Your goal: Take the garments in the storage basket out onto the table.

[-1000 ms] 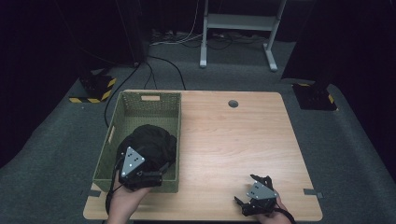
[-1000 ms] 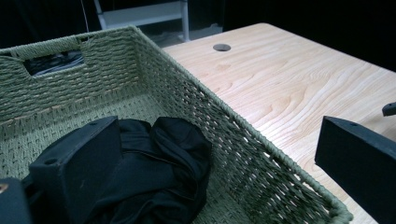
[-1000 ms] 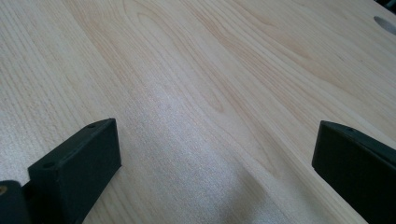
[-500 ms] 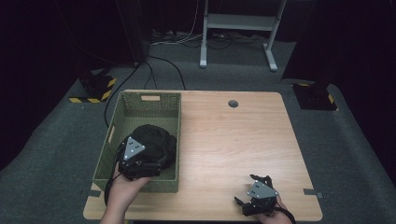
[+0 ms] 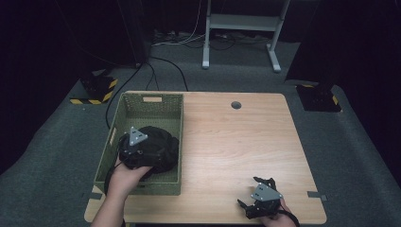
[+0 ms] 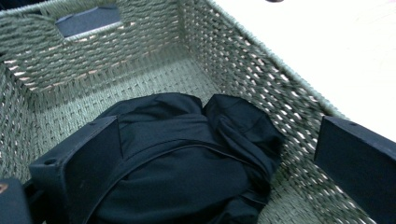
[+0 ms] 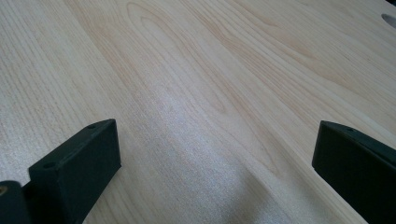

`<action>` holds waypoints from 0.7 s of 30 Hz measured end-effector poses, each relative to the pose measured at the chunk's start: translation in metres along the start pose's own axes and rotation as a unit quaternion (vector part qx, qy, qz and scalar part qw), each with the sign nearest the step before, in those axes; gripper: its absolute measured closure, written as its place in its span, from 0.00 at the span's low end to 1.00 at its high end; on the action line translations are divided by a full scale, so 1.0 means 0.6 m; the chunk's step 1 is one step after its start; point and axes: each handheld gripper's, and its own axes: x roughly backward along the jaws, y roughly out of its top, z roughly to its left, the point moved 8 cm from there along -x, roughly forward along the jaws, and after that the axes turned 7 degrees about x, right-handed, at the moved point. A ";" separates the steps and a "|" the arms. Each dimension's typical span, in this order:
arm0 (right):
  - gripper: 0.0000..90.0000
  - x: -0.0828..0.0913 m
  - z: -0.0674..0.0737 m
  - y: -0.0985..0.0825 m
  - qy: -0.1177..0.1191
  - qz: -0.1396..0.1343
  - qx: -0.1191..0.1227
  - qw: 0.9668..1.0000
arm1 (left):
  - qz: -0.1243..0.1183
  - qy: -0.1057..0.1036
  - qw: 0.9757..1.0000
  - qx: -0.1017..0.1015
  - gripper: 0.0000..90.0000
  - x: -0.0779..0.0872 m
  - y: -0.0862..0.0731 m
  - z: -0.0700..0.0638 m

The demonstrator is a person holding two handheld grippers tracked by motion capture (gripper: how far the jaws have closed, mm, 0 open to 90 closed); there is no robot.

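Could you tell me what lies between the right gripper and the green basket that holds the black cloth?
Bare wooden table, as the high view shows. The right gripper rests open near the front edge, and nothing sits between it and the basket.

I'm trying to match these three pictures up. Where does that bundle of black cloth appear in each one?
High view: the black cloth lies in the near half of the green woven basket, at the table's left, under the left gripper.
Left gripper view: it lies low in the middle, between that gripper's open jaws.
Right gripper view: bare wooden table; the cloth is not in this picture.
Shared landmark: the basket's woven wall.
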 end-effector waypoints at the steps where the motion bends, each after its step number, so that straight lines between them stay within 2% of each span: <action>1: 0.01 0.000 0.000 0.000 0.000 0.000 0.000 1.000 | 0.003 0.002 1.000 0.003 0.02 -0.005 0.000 0.003; 5: 0.01 0.000 0.000 0.000 0.001 -0.001 0.000 1.000 | 0.018 0.013 1.000 0.007 0.02 -0.018 -0.001 0.016; 7: 0.01 0.001 0.001 0.000 0.002 -0.002 0.000 1.000 | 0.027 0.028 0.999 0.008 0.01 -0.030 -0.001 0.029; 8: 0.01 0.001 0.001 0.000 0.002 -0.002 0.000 1.000 | 0.027 0.028 0.999 0.008 0.01 -0.030 -0.001 0.029; 9: 0.01 0.001 0.001 0.000 0.002 -0.001 0.000 1.000 | 0.039 0.038 0.998 0.007 0.01 -0.036 -0.003 0.039; 11: 0.01 0.000 0.001 0.000 0.003 -0.001 0.001 1.000 | 0.040 0.040 0.998 0.013 0.01 -0.041 -0.003 0.041; 13: 0.01 0.000 0.001 0.000 0.003 -0.001 0.001 1.000 | 0.054 0.048 0.997 0.020 0.01 -0.052 -0.005 0.050; 17: 0.01 0.001 0.001 0.000 0.004 -0.002 0.000 1.000 | 0.056 0.047 0.997 0.032 0.01 -0.058 -0.005 0.054; 20: 0.01 0.001 0.001 0.000 0.005 -0.002 0.001 1.000 | 0.068 0.052 0.996 0.031 0.01 -0.064 -0.011 0.057; 21: 0.01 0.001 0.002 0.000 0.005 -0.002 0.002 1.000 | 0.080 0.058 0.995 0.030 0.01 -0.070 -0.016 0.061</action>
